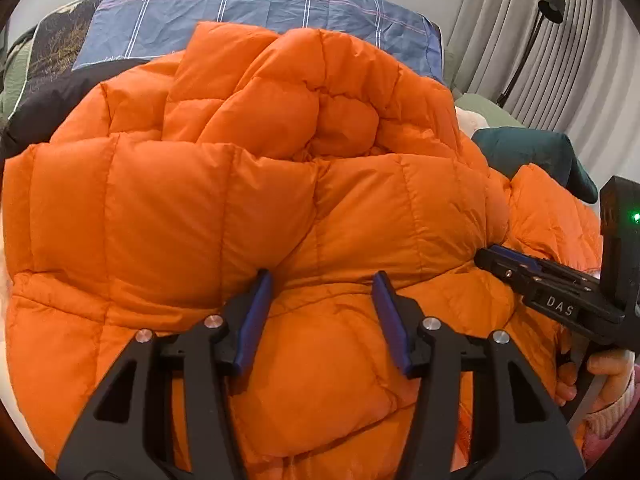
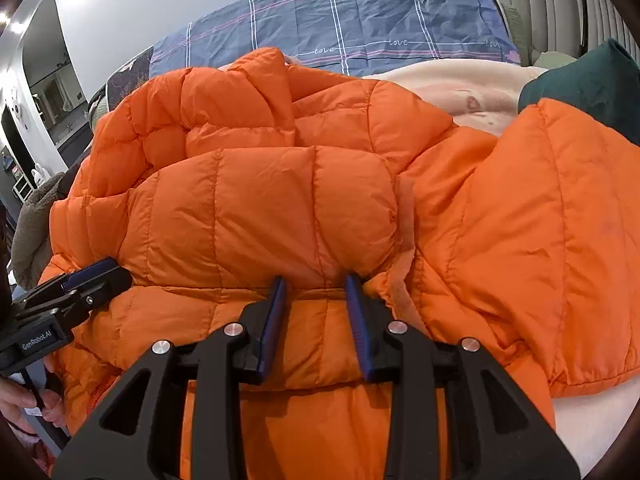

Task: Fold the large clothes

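A puffy orange quilted jacket [image 1: 248,184] lies heaped on a bed and fills both views. My left gripper [image 1: 322,280] is shut on a thick fold at the jacket's near edge; fabric bulges between its blue pads [image 1: 256,312] and an upper layer drapes over the tips. My right gripper [image 2: 316,284] is shut on a narrower fold of the same jacket [image 2: 280,208], which puckers at its pads [image 2: 276,320]. Each gripper shows in the other's view: the right gripper [image 1: 496,260] sits at the jacket's right side, the left gripper [image 2: 100,270] at its left side.
Behind the jacket lie a blue plaid sheet [image 2: 360,12] and a cream blanket [image 2: 460,88]. A dark green cloth [image 1: 532,152] sits at the right. Grey curtains [image 1: 500,40] and a black floor lamp [image 1: 552,4] stand beyond. A person's hand [image 1: 608,368] holds the right gripper's handle.
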Demonstrator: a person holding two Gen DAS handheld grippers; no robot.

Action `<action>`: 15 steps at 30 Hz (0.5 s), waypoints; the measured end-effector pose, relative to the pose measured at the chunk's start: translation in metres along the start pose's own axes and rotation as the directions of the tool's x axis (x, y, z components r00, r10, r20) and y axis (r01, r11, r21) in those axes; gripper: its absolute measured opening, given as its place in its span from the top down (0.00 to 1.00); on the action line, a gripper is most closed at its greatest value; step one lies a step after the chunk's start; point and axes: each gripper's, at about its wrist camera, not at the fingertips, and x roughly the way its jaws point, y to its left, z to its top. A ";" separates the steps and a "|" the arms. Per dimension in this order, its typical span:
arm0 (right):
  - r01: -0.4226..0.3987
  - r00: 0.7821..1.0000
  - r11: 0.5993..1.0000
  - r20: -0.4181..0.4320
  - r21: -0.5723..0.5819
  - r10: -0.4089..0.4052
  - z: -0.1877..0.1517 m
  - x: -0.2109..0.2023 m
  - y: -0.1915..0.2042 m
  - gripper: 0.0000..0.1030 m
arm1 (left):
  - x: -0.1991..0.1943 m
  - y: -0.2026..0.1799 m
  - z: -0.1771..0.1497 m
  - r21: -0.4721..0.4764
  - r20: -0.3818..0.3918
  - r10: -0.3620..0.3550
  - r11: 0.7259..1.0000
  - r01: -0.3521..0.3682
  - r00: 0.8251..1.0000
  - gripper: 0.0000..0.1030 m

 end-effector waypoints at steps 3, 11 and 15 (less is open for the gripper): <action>-0.004 1.000 1.000 -0.001 0.009 0.004 -0.001 -0.002 -0.003 0.68 | -0.004 0.008 0.004 0.026 0.003 0.057 0.998 -0.057 0.998 0.47; 0.024 1.000 1.000 -0.014 -0.015 -0.024 -0.001 0.001 0.003 0.61 | -0.048 0.000 0.018 -0.080 0.075 -0.127 0.988 0.133 0.989 0.46; -0.022 1.000 1.000 -0.004 0.014 0.022 0.001 -0.014 -0.003 0.56 | -0.006 -0.054 0.016 0.111 -0.029 -0.048 0.992 0.051 0.998 0.44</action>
